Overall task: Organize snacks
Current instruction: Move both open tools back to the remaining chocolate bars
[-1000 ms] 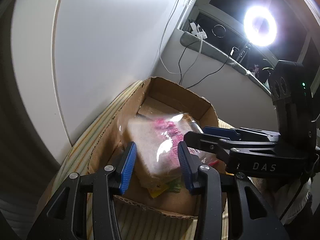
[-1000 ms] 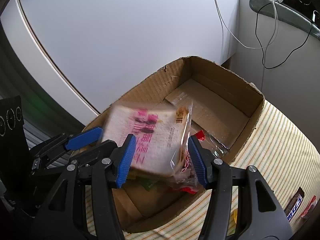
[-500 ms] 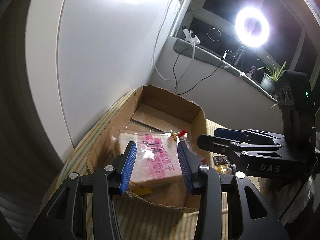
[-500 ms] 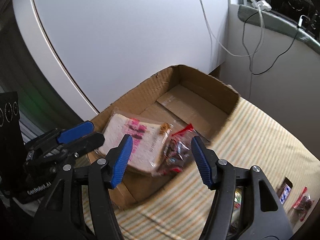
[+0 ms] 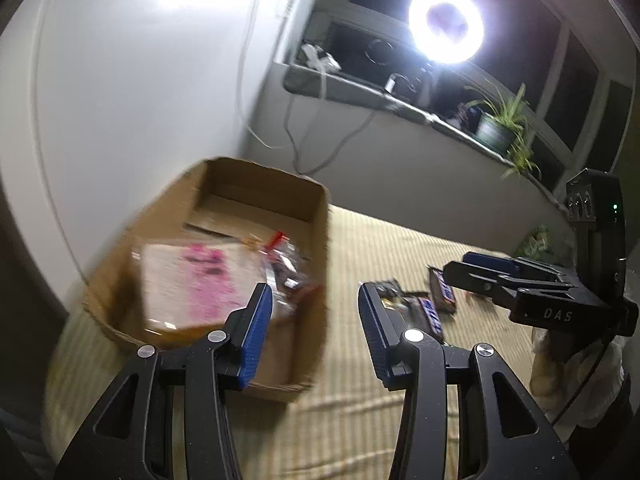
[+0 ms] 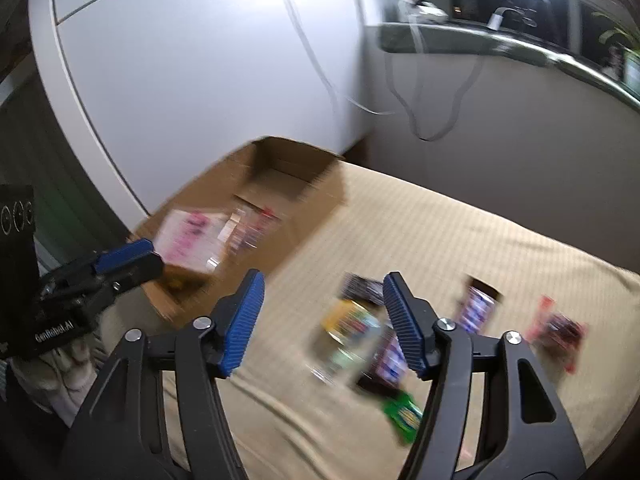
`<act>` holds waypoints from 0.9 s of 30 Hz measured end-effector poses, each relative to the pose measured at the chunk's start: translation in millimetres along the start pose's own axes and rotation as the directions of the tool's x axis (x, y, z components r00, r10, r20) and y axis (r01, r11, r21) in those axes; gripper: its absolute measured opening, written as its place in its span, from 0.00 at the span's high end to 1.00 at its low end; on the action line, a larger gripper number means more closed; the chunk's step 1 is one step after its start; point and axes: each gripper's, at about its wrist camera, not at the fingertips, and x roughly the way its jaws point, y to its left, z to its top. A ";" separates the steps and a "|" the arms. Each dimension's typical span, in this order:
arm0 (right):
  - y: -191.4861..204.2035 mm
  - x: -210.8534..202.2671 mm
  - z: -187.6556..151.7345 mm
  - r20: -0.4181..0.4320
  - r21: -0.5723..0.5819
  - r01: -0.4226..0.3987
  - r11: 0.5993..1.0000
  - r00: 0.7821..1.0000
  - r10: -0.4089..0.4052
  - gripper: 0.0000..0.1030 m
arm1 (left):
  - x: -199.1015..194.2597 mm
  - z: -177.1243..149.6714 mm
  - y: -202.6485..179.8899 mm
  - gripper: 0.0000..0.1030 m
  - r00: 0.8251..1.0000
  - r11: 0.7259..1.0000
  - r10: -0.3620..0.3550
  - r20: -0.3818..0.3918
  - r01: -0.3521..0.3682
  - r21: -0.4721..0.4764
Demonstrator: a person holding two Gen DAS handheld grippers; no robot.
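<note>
Left wrist view: the left gripper (image 5: 315,322), blue-padded fingers spread and holding nothing, hangs over the near right wall of the open brown cardboard box (image 5: 320,264). Inside the box lie a clear-wrapped bread slice with pink print (image 5: 192,280), flat at the near end, and a small red-and-clear snack bag (image 5: 286,268) just beside it. On the striped beige cloth (image 5: 360,400) right of the box lie dark candy bars (image 5: 430,312), long axes running roughly near to far. The right gripper (image 5: 480,266) appears at the right edge.

Right wrist view: the right gripper (image 6: 324,322), jaws spread and empty, hovers above blurred loose snacks: a yellow-labelled packet (image 6: 348,332), a green packet (image 6: 404,414), a red-and-dark bag (image 6: 560,334).
</note>
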 end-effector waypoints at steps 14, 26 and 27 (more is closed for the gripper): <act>-65.3 -29.6 -76.7 -0.097 0.049 0.100 0.994 0.991 -0.095 0.28 | 51.4 -30.3 -57.1 0.58 0.980 0.990 -0.107 -0.170 0.121 0.074; -46.1 0.2 -86.2 -0.174 -0.074 0.047 0.996 0.983 -0.059 0.45 | 88.5 -40.8 -71.0 0.69 0.960 0.984 -0.088 -0.265 0.126 0.129; -43.9 4.1 -85.4 -0.179 -0.088 0.049 0.995 0.982 -0.064 0.45 | 91.3 -40.8 -71.9 0.69 0.960 0.983 -0.083 -0.269 0.123 0.136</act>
